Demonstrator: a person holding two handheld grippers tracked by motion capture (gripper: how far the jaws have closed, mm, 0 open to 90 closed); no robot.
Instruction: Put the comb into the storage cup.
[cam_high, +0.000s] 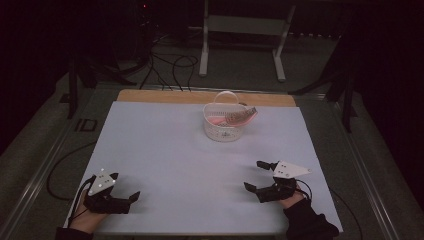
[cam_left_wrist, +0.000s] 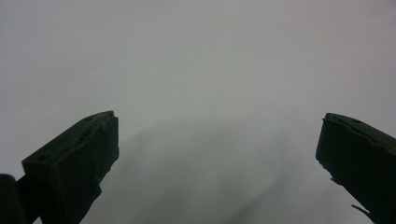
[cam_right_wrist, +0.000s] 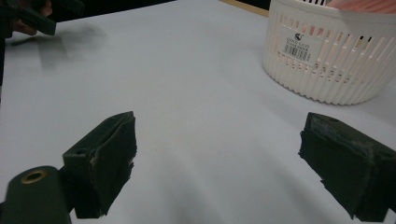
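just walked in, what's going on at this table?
A person holds tongs in each hand at the near edge of the white table. The left tongs and right tongs are both open and empty. A white slatted basket with pink and patterned items inside sits toward the far side, untouched.

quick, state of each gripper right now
Left gripper: open, jaws wide apart, holding nothing, over the bare white table.
Right gripper: open, holding nothing, aimed toward the white basket.
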